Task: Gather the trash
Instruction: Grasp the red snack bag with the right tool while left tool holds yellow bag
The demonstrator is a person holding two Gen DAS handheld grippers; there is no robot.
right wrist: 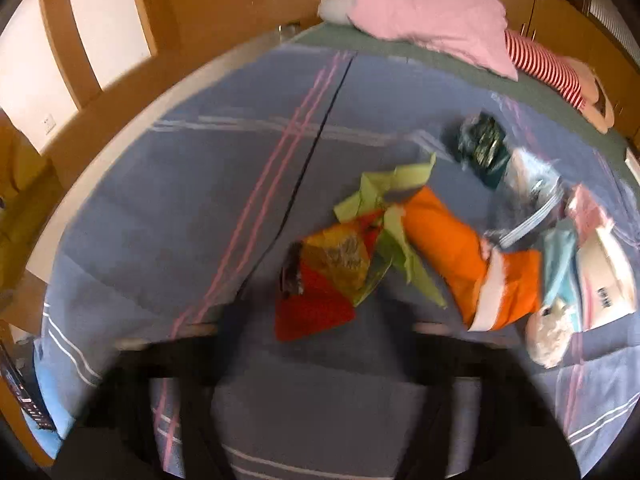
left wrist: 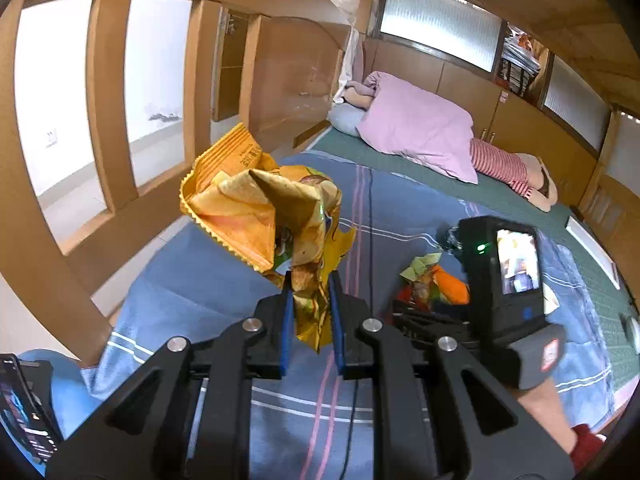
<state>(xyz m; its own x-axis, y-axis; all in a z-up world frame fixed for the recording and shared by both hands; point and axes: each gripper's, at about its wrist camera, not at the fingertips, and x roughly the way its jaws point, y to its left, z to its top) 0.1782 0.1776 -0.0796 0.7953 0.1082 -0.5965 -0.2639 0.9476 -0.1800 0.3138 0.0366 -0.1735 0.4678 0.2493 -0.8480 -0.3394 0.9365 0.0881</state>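
My left gripper (left wrist: 311, 280) is shut on a crumpled yellow-orange snack wrapper (left wrist: 248, 200) and holds it up above the blue striped blanket (left wrist: 192, 280). To its right, my right gripper (left wrist: 424, 308) reaches down over a pile of trash. In the right wrist view the right gripper (right wrist: 320, 312) is a dark blur, with a red-and-yellow wrapper (right wrist: 320, 276) between its fingers; the blur hides whether the pads touch it. Green paper (right wrist: 384, 200) and an orange packet (right wrist: 448, 248) lie just beyond.
More litter lies to the right: a dark green wrapper (right wrist: 482, 148), a clear plastic bag (right wrist: 528, 184), a white tissue wad (right wrist: 548, 336). A black cable (right wrist: 316, 128) crosses the blanket. A pink quilt (left wrist: 420, 132) lies at the far end. A wooden frame (left wrist: 100, 160) bounds the left.
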